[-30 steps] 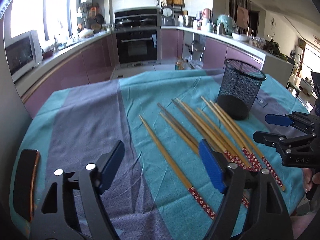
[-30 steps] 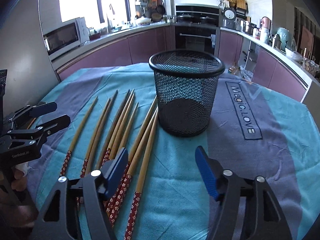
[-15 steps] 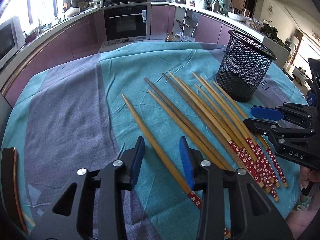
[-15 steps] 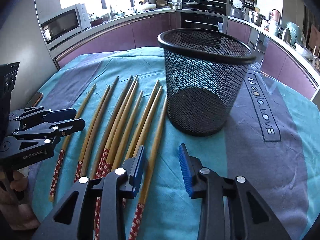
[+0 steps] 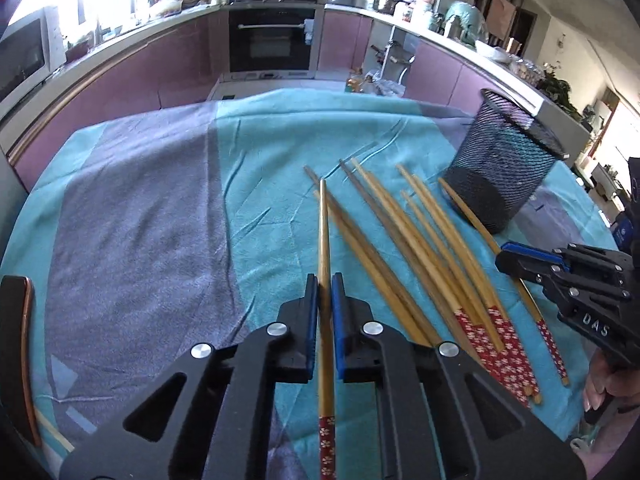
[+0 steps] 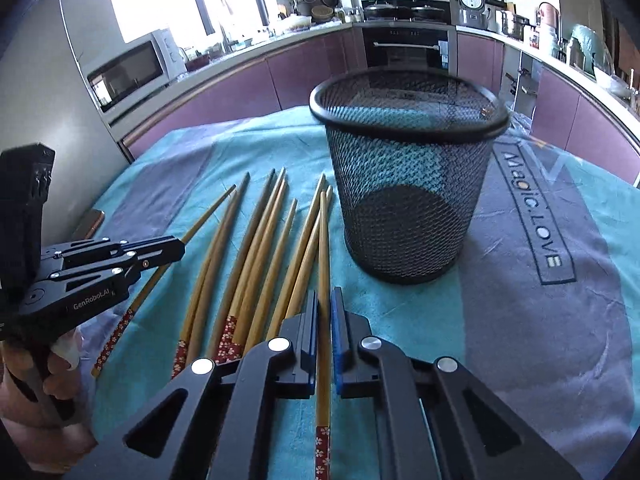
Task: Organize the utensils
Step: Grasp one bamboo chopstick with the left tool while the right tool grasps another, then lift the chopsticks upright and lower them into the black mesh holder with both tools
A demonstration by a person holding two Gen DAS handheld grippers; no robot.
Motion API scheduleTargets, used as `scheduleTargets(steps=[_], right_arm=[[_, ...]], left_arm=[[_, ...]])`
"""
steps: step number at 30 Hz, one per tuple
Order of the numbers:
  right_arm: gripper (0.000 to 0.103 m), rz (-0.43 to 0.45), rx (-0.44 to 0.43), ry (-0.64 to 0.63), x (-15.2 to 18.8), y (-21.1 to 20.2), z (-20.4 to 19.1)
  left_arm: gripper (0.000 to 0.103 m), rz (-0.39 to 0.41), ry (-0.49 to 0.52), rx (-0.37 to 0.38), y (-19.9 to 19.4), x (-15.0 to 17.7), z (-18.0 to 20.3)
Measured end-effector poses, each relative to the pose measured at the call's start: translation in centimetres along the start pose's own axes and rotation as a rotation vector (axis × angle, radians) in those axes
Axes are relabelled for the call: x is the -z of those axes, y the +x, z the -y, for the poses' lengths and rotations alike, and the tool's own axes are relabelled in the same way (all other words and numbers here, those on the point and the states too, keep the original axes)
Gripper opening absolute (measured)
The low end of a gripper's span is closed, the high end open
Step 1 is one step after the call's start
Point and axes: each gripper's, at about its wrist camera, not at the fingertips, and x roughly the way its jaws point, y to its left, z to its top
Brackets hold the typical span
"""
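Note:
My left gripper (image 5: 325, 282) is shut on one bamboo chopstick (image 5: 325, 240) with a red flowered end, pointing forward over the cloth. My right gripper (image 6: 325, 296) is shut on another chopstick (image 6: 324, 240), just left of the black mesh cup (image 6: 408, 176). Several more chopsticks (image 5: 424, 248) lie fanned on the teal cloth, also in the right wrist view (image 6: 248, 256). The mesh cup (image 5: 504, 160) stands upright and empty at the right. Each gripper shows in the other's view: right gripper (image 5: 508, 256), left gripper (image 6: 176, 246).
A teal and purple cloth (image 5: 140, 220) covers the round table. A dark phone-like object (image 5: 16, 352) lies at the table's left edge. Kitchen counters, an oven (image 5: 272, 40) and a microwave (image 6: 132, 68) stand behind.
Both grippers have closed from open, each onto one chopstick. Both have moved forward and lower; the left one's chopstick has swung out of the fan.

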Motion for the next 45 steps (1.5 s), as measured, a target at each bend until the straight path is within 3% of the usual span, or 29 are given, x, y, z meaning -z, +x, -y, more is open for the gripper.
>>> scheduleTargets(steps=[15,19,31,38,45], right_arm=[[0.005,0.23,-0.129,0.025,-2.2,-8.2,1.2],[0.005,0.283,-0.15,0.033,-3.0,-9.8,1.8],[0.005,0.459,-0.116,-0.016,-8.5,-14.5,2.8],[0.005,0.512,-0.046,-0.026,-10.7,-15.1,3.9],[0.005,0.392,-0.012,-0.033,-10.8,-10.9,4.7]], left_arm=[[0.007,0.206,0.069,0.217,-10.5,-3.1,2.1],[0.007,0.267,0.07,0.246,-13.4,-3.9,2.3],[0.007,0.446,0.08,0.378,-19.5,-10.8,5.7],[0.007,0.446,0.123,0.367,-18.3,-14.7,9.2],[0.007,0.32,0.18,0.318,-12.9,-15.2,12.2]])
